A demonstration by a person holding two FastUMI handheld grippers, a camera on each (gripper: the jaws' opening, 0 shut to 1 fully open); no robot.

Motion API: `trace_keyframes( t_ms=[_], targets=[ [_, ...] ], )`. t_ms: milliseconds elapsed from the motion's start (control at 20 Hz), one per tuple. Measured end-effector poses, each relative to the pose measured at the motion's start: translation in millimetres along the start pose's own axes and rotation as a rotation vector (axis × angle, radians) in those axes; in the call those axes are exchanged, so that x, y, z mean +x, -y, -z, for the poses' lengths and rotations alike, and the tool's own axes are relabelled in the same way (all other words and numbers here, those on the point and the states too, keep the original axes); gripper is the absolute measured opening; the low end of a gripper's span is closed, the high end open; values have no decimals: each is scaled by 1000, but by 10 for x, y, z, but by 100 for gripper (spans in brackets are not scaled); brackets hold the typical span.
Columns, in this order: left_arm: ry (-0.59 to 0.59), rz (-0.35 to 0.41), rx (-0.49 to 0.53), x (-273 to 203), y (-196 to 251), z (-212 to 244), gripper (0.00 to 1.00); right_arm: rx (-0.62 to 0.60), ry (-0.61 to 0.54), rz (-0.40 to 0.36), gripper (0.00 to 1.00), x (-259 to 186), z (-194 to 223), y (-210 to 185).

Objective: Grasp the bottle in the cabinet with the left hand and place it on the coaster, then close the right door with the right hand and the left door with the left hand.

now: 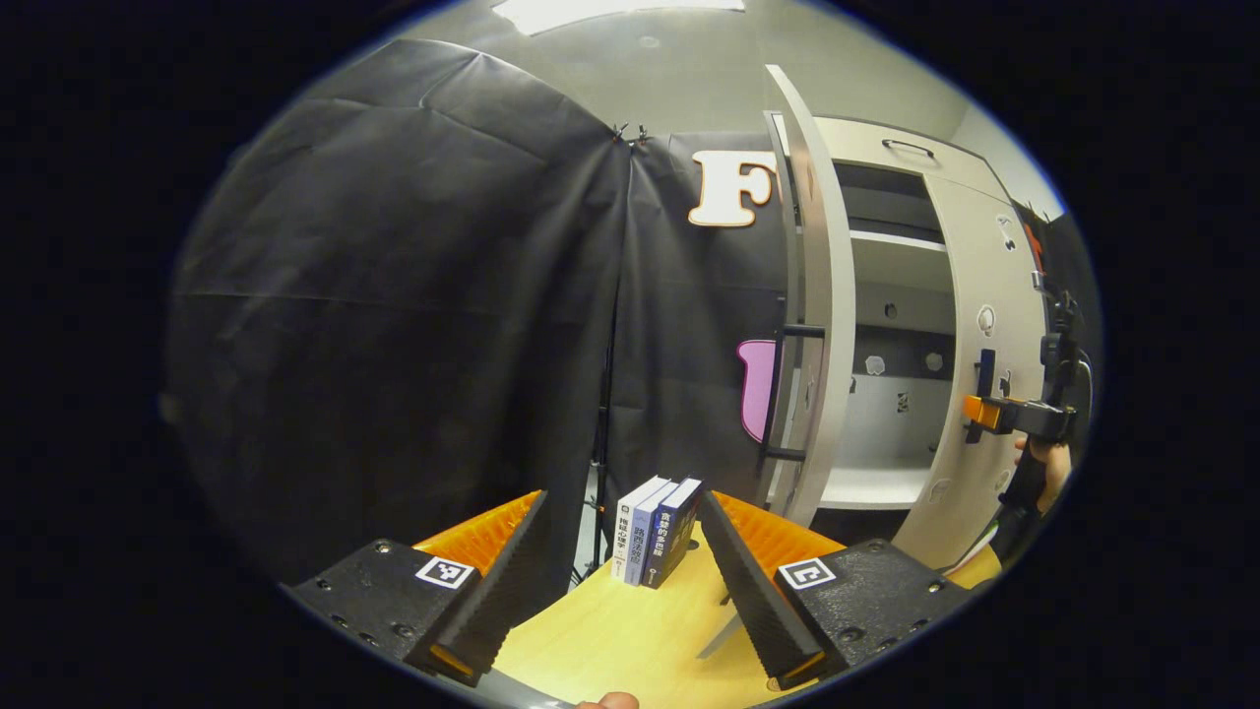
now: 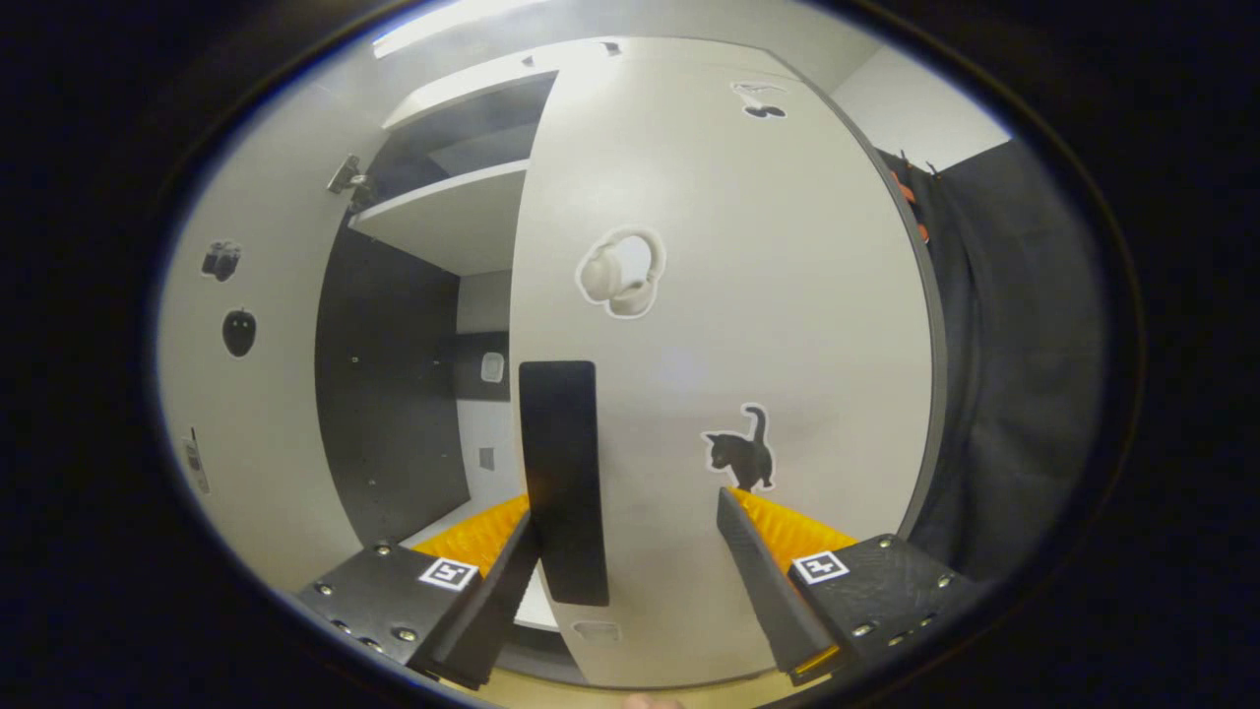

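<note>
Right gripper (image 2: 630, 561) open, fingers straddling the right door (image 2: 728, 374) handle (image 2: 563, 473), contact unclear. Left gripper (image 1: 620, 581) open above table (image 1: 610, 640); left door (image 1: 822, 325) ajar.

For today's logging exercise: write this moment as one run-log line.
stage: closing right door | right tool: open, at right door by its handle | left tool: open, over table | left door: open
</note>
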State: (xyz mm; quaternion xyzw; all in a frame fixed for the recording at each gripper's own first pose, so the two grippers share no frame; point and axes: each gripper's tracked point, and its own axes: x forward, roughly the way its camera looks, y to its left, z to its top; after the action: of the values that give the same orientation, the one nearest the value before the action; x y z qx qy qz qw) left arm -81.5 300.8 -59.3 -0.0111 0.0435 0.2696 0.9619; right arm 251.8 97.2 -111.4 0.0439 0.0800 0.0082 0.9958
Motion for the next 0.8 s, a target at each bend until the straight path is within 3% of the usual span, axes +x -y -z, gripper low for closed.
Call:
trace_keyframes(
  t_ms=[250,500,800],
  targets=[
    [11,16,7,68,71,-67,97,-6,9,3,100,21,-3,-5],
    [59,91,-10,204,363,-279,94,-9,21,-8,100,12,8,-6],
    [86,162,45,493,587,-316,96,56,-15,-130,100,-206,71,0]
  ],
)
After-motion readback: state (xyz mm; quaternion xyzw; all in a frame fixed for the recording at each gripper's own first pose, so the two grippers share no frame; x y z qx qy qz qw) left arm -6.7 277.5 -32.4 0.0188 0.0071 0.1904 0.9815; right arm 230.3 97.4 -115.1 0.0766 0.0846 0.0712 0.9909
